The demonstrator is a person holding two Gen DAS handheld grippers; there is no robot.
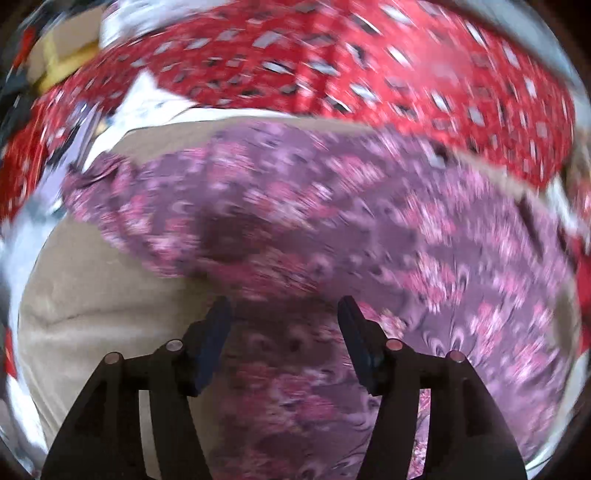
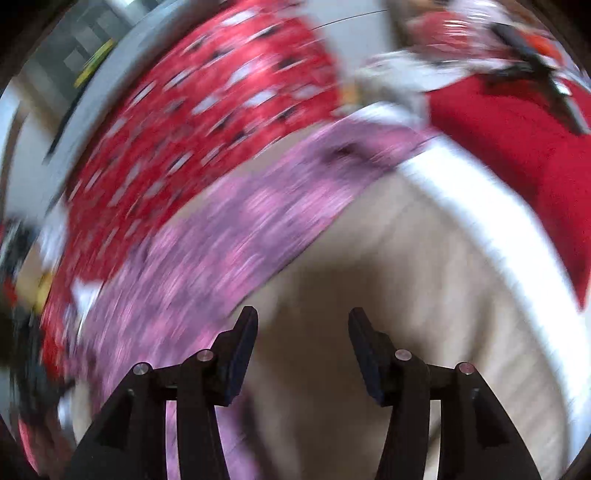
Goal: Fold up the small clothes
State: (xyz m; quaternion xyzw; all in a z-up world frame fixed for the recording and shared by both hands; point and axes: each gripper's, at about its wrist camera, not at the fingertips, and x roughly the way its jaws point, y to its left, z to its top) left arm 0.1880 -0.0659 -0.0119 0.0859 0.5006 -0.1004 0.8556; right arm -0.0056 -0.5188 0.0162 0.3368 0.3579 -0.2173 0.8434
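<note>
A purple and pink floral garment (image 1: 332, 229) lies spread on a beige surface (image 1: 96, 295). My left gripper (image 1: 284, 314) is open just above the garment's near part, with nothing between its fingers. In the right wrist view the same garment (image 2: 221, 236) runs as a band from lower left to upper right. My right gripper (image 2: 303, 325) is open over the bare beige surface (image 2: 388, 266), just right of the garment's edge. Both views are motion-blurred.
A red cloth with white and black patches (image 1: 369, 66) lies beyond the garment; it also shows in the right wrist view (image 2: 207, 103). A plain red fabric (image 2: 517, 155) and a white edge (image 2: 480, 206) lie at right. More clothes (image 2: 480, 29) are piled at the far right.
</note>
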